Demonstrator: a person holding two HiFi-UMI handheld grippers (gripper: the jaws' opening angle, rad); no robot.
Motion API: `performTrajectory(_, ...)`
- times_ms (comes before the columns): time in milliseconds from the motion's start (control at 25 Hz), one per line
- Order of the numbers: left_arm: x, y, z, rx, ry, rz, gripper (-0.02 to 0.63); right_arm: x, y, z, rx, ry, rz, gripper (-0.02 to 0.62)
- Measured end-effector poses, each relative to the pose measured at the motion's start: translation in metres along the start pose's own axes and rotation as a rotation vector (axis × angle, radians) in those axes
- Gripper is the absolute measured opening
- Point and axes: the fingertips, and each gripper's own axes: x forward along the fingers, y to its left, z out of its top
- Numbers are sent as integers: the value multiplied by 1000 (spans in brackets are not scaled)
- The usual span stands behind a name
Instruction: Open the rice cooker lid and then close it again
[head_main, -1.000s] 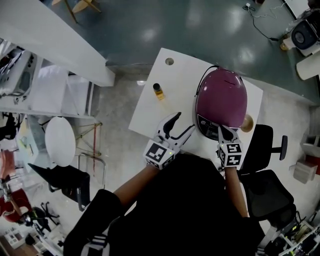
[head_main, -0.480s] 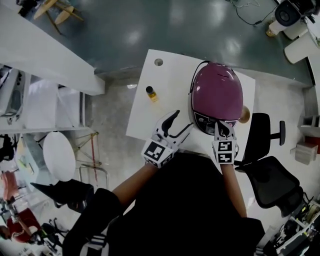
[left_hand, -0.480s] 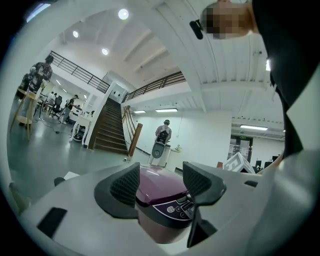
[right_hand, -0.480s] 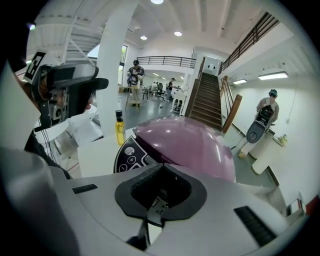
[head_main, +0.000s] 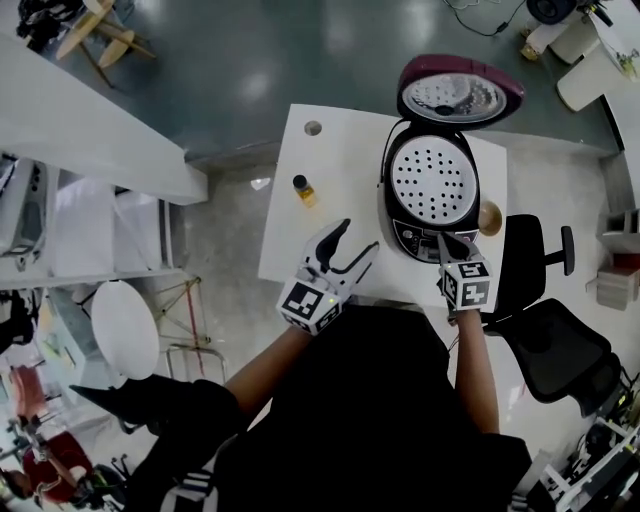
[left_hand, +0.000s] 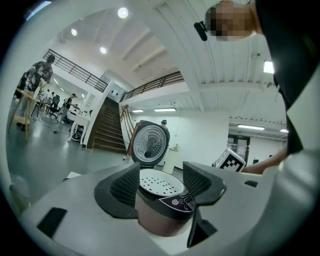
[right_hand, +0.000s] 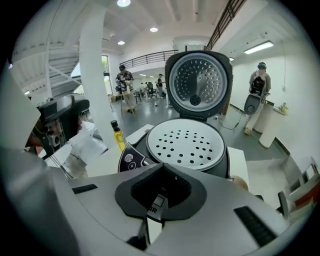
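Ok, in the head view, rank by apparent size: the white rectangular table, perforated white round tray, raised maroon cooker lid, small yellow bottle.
1. white rectangular table
2. raised maroon cooker lid and perforated white round tray: look alike, lid tilted, so unranked
3. small yellow bottle

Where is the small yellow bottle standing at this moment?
In the head view the small yellow bottle stands on the white table, left of the open rice cooker and beyond the left hand-held gripper.

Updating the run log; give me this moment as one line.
lid: open, upright | rice cooker: perforated tray exposed | left gripper: jaws open, empty | right gripper: jaws shut, by control panel
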Motion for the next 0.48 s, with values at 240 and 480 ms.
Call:
performTrajectory(240, -15, 19, 5, -15, -16, 40, 245, 2, 1, -1, 65, 73, 43, 0)
performTrajectory(480, -24, 29, 9, -23, -28, 51, 245, 0, -1, 2, 80, 61, 16, 0)
